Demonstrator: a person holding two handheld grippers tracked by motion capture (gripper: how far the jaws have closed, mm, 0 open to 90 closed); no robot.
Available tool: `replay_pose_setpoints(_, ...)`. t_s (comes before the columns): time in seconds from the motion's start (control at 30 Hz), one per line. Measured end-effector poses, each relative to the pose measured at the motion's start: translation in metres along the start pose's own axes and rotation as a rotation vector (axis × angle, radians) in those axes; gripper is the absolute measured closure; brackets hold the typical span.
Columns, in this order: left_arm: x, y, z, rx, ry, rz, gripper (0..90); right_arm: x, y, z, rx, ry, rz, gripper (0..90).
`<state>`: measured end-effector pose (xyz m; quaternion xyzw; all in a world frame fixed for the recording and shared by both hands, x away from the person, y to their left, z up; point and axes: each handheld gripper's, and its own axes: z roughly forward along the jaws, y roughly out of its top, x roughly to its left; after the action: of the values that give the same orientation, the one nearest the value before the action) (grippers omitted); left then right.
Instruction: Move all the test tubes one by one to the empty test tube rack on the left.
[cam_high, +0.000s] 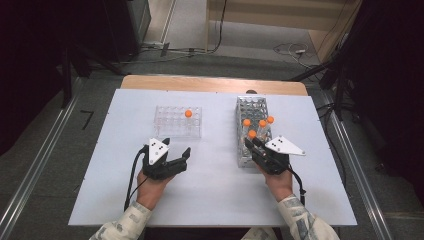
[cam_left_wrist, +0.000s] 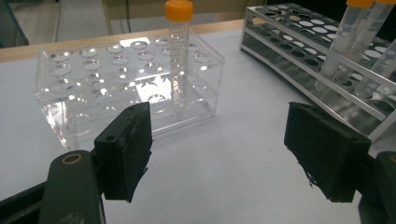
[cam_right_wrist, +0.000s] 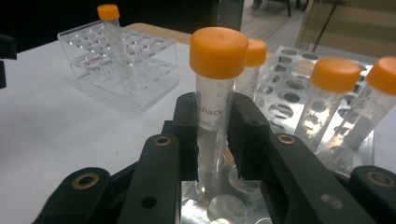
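Right tool (cam_right_wrist: 214, 135): we see its pads clamped on a clear orange-capped tube (cam_right_wrist: 215, 93), just under the cap. The tube stands upright over the holes of the metal rack (cam_right_wrist: 289, 98), near that rack's closest end; whether its tip sits in a hole we cannot tell. From above, the right tool (cam_high: 256, 146) covers the grip, so the clamp itself reads from the right gripper view alone. That view also gives printed text on the tube and three more capped tubes in the rack behind and beside it.

Left tool (cam_left_wrist: 219, 149): jaws wide apart, nothing between them, held over bare desk. Its view looks at the acrylic rack (cam_left_wrist: 93, 93) with one single orange-capped tube (cam_left_wrist: 179, 51) standing upright in it near the far side. In the high view the left tool (cam_high: 176, 151) sits just in front of that acrylic rack (cam_high: 172, 122), well apart from the metal rack (cam_high: 250, 107).

The high view alone gives us the layout: white desk (cam_high: 215, 195) with a wooden strip at the far edge, acrylic rack left of centre, metal rack right, patterned sleeves coming in from the bottom. Grey floor around, rails along both sides, cables on the floor beyond the desk, dark gear at both edges.
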<state>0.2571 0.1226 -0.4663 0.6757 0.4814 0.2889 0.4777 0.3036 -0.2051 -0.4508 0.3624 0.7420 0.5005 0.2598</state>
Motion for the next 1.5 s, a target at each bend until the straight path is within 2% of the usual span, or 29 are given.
replay_pose_setpoints(0.23,0.000,0.000,0.001,0.003,0.002,-0.003,21.7,-0.001,0.013,-0.013,-0.044,0.001,0.007,71.2)
replay_pose_setpoints(0.6,-0.001,0.001,0.001,0.006,-0.006,0.001,19.6,0.006,0.024,-0.026,-0.071,0.034,-0.007,71.2)
replay_pose_setpoints(0.97,-0.003,0.002,-0.001,0.000,-0.018,0.003,19.6,0.025,0.023,-0.024,-0.053,0.104,-0.034,71.2)
replay_pose_setpoints(1.5,-0.013,0.007,-0.006,-0.022,-0.072,0.004,19.7,0.050,0.007,-0.009,0.016,0.186,-0.070,71.2)
